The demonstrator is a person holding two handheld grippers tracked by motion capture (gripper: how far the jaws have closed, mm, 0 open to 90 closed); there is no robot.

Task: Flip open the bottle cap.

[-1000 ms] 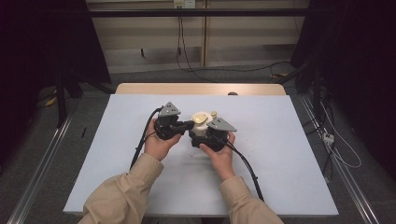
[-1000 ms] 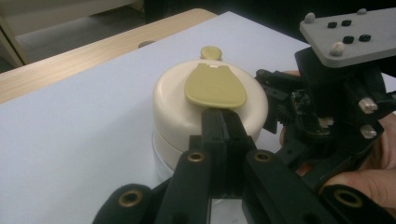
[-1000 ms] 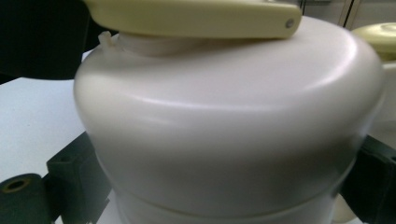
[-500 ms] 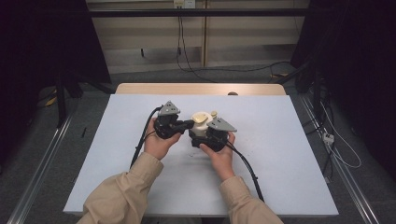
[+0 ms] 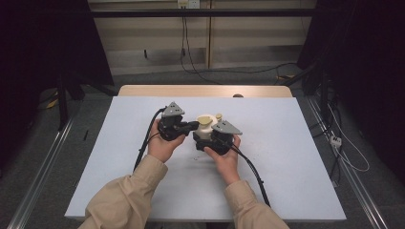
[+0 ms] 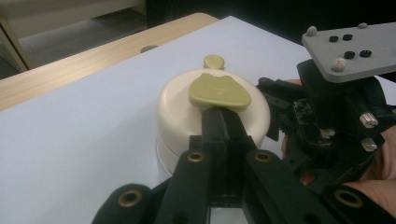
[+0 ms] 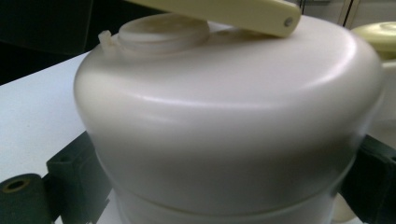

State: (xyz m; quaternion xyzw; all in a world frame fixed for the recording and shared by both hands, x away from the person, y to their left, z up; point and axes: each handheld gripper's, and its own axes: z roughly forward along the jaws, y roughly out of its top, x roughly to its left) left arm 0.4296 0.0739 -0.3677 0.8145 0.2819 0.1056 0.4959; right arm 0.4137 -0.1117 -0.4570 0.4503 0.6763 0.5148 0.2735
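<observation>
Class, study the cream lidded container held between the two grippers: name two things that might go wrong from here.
1. The left gripper pinches only the edge of the olive tab; it may slip off.
2. The right gripper clasps the cream container around its smooth, rounded wall; pulling on the tab might twist or tip the container.

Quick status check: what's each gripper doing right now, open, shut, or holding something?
Left gripper: shut, jaws pinching the olive flap on top of the cream container.
Right gripper: jaws on either side of the cream container's body, gripping it.
</observation>
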